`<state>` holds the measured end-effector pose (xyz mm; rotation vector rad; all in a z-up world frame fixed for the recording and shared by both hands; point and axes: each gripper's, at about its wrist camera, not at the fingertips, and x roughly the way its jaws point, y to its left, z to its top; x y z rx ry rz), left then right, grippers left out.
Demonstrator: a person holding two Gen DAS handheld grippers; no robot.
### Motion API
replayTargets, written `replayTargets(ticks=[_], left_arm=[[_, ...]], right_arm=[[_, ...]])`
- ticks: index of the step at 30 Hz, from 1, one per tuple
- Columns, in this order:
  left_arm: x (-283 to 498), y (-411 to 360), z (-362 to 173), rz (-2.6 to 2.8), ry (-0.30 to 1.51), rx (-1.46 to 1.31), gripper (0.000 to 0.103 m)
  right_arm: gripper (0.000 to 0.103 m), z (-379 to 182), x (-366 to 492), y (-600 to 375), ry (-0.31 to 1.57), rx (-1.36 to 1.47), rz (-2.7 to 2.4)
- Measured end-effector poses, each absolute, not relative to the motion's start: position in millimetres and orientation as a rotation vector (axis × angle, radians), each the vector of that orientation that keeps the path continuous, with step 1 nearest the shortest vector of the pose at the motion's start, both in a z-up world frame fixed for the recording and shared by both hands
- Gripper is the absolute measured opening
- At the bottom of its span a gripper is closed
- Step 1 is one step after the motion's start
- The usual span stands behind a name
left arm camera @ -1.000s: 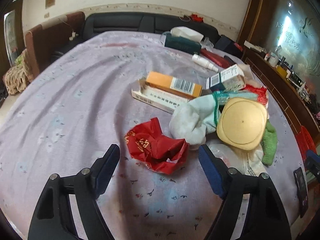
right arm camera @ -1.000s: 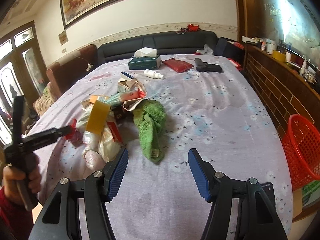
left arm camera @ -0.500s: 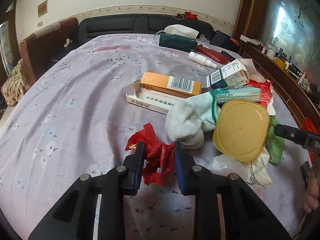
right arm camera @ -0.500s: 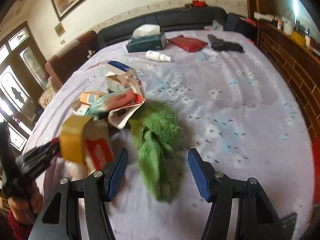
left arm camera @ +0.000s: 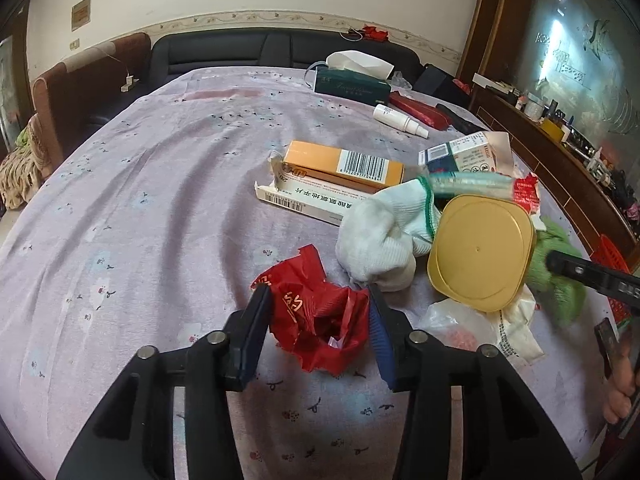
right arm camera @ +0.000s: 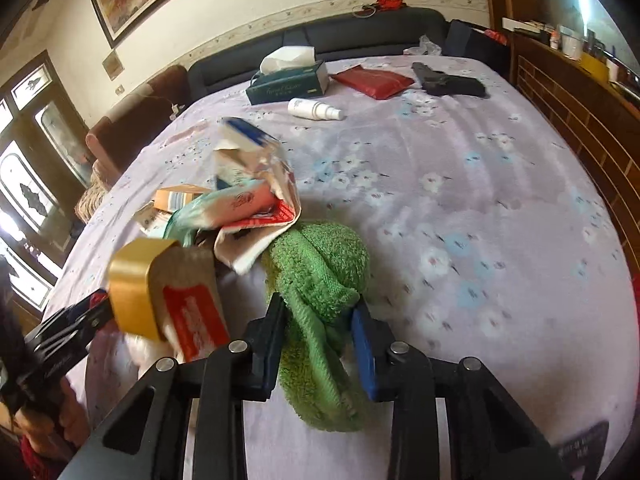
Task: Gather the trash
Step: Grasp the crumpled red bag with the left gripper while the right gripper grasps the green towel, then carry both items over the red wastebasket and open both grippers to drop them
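We hold the left gripper (left arm camera: 318,324) tilted down over the bed (left arm camera: 160,200), its jaws on either side of a crumpled red wrapper (left arm camera: 316,324). The jaws are easing apart, though the pads touch the wrapper's edges and it sits between them on the sheet. A second ago these jaws stood wide with the wrapper lying ahead of them; half a second ago they squeezed it tighter than now.

To the right, our right gripper (right arm camera: 320,320) also angles down, and its jaws are closing on a green towel (right arm camera: 320,272), whose bunched middle is pinched between the blue pads. A second ago this gripper hung open over bare sheet, short of the towel.

The wrapper is thin glossy foil with gold print, creased into sharp folds. Past it lie a soft white sock (left arm camera: 380,240), flat cardboard boxes, one orange box (left arm camera: 344,162) bearing a barcode, and a rounded gold lid (left arm camera: 480,252) of smooth plastic. The towel is thick looped terry, rumpled into a long roll. The sheet is pale lilac with small flowers, and wrinkled.
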<state>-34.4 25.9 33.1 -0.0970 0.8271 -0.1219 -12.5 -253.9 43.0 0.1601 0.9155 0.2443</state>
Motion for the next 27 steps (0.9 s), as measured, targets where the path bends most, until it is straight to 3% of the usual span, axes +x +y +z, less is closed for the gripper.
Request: replayTargets(ticks=[1,4,15,27], left_arm=[[-35.0,24.8,33.6,-0.123,0.822,-0.091,0.029],[-38.1,17.5,36.2,-0.120,0.804,-0.066,0.024],[-75.7,-1.1,78.1,-0.209,0.706,-0.086,0.024],[-92.9,-82.4,107.8,-0.415,0.652,-0.008,0.024]], right_arm=[[0.034,45.7,-19.1,-257.5,0.906,0.160,0.242],[0.034,54.9,-40.4,-270.0,0.875,0.176,0.232],[0.034,75.8,-92.7,-299.3,0.778,0.221,0.225],[0.034,96.6,-118.6,-324.7,0.706,0.267,0.223]])
